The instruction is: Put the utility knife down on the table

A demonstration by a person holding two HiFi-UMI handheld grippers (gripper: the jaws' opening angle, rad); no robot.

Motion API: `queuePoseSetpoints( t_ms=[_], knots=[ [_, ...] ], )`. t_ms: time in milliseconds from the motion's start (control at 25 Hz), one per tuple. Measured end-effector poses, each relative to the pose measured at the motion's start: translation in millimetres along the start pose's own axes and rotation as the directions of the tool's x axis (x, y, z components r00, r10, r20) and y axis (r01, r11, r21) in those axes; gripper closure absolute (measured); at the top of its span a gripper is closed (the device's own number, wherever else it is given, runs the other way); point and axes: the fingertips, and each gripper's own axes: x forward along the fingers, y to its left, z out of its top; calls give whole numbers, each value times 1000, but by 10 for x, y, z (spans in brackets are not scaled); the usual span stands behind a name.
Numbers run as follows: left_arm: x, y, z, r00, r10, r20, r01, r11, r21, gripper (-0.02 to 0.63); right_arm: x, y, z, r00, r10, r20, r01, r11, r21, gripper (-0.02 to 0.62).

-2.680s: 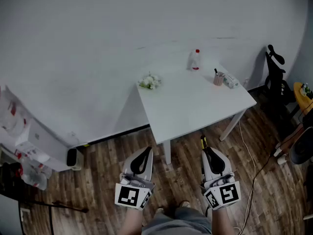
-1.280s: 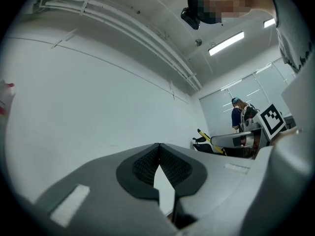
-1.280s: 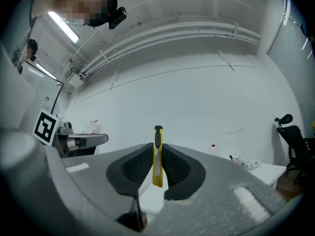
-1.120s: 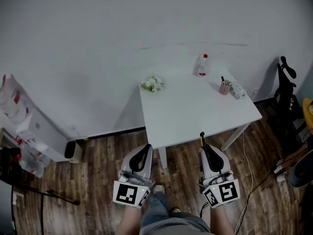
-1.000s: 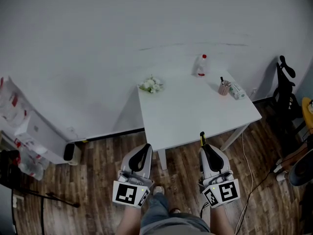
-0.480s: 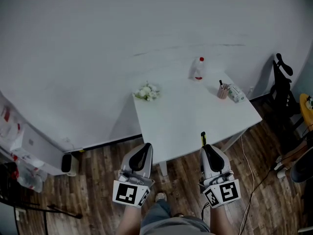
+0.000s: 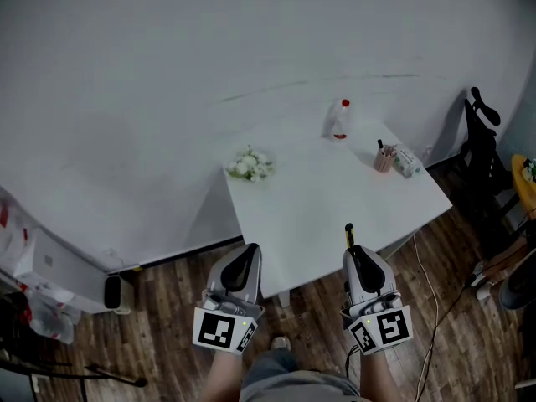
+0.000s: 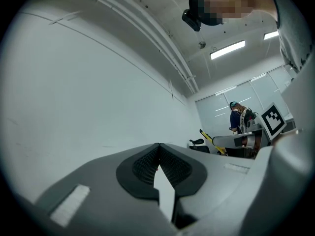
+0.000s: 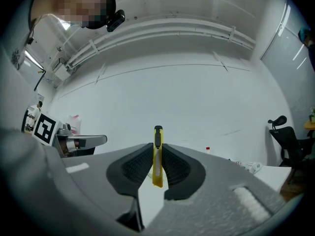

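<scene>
A yellow utility knife (image 9: 157,156) with a black slider stands upright between the jaws of my right gripper (image 9: 157,162), which is shut on it. In the head view the right gripper (image 7: 355,256) hovers at the near edge of the white table (image 7: 318,212), with the utility knife (image 7: 349,234) poking out ahead over the tabletop. My left gripper (image 7: 245,262) hangs level with it, near the table's front left corner, jaws closed with nothing between them. The left gripper (image 8: 158,167) looks at the bare white wall.
At the back of the table stand a white bottle with a red cap (image 7: 338,120), a cup of pens (image 7: 384,157) beside a lying packet (image 7: 403,161), and a small bunch of flowers (image 7: 249,165). A black chair (image 7: 481,141) and a floor cable (image 7: 431,283) are at the right.
The table has come nearer and lower in the head view; both grippers now reach its front edge. The knife stays gripped in the right gripper.
</scene>
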Motion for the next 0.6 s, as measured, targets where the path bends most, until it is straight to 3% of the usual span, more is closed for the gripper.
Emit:
queuePoseSetpoints(
  t_ms=[600],
  knots=[
    [290, 361, -125, 999, -50, 2, 50, 999, -10, 592, 383, -22, -81, 998, -57, 8, 57, 998, -5, 540]
  ],
)
